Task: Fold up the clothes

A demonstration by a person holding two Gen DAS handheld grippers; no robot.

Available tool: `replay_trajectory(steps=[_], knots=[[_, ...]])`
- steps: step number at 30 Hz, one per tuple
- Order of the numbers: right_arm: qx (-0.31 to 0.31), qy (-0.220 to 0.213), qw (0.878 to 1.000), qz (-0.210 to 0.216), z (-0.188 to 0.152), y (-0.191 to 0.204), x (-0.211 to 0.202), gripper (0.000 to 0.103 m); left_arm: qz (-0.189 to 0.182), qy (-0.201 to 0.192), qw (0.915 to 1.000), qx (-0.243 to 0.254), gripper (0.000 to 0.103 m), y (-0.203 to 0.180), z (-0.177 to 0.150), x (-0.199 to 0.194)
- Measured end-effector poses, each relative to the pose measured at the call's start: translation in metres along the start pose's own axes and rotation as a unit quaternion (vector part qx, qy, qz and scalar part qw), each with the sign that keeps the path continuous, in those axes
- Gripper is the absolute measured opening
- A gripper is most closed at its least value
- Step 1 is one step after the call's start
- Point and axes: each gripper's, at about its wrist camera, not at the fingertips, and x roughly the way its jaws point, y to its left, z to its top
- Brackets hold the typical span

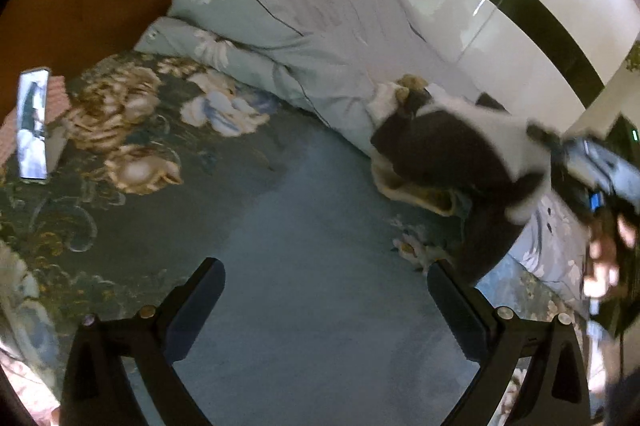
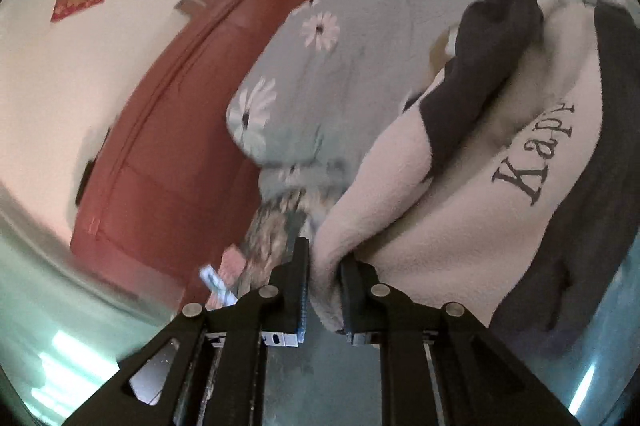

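A black and cream fleece garment (image 1: 452, 145) lies bunched at the right of the bed, against the folded quilt. In the right wrist view the garment (image 2: 460, 209) fills the right side, with dark lettering on its cream part. My right gripper (image 2: 324, 266) is shut on a cream fold of it and lifts it; this gripper also shows blurred in the left wrist view (image 1: 536, 131). My left gripper (image 1: 326, 286) is open and empty above the blue-green bedsheet (image 1: 304, 209), to the left of the garment.
A folded grey-blue daisy quilt (image 1: 288, 13) lies along the back of the bed. A phone (image 1: 34, 123) stands propped at the left edge. A red-brown headboard (image 2: 172, 129) and white wall lie behind. A white glossy wardrobe (image 1: 500, 5) stands on the right.
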Motion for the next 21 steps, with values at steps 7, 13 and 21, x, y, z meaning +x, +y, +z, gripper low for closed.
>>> replay_trajectory(steps=[7,13,21], knots=[[0.027,0.035,0.999,0.016,-0.099,0.02,0.004,0.015,0.016,-0.005,0.9997,-0.016,0.103,0.026,-0.007,-0.028],[0.037,0.11,0.993,-0.006,-0.162,0.023,0.037,0.014,0.03,-0.007,0.9989,-0.034,0.103,0.042,-0.008,-0.04],[0.037,0.122,0.99,-0.062,-0.182,0.013,0.039,0.015,0.004,0.019,0.9998,0.005,0.103,0.002,-0.012,-0.028]])
